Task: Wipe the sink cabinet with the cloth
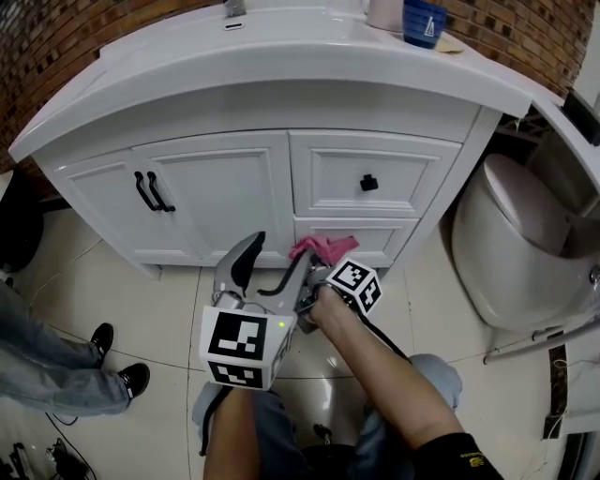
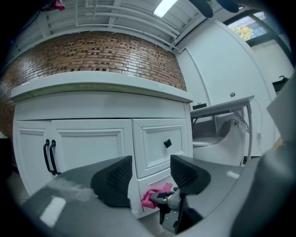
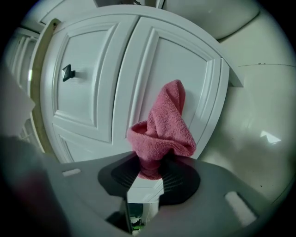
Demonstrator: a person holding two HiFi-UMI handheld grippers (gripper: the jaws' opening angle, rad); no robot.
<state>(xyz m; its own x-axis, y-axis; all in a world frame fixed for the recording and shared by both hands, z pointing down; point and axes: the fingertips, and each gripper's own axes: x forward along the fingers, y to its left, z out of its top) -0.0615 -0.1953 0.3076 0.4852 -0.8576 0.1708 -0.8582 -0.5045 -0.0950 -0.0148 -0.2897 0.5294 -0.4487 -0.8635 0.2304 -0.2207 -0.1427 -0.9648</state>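
Pink cloth clamped in right gripper, before the lower drawer

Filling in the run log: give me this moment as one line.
right gripper: shut on cloth | cloth: by lower drawer | left gripper: open, empty

Toilet on your right, blue cup beside a pale jar up top, brick wall behind, someone's black shoes on the floor tiles at your left
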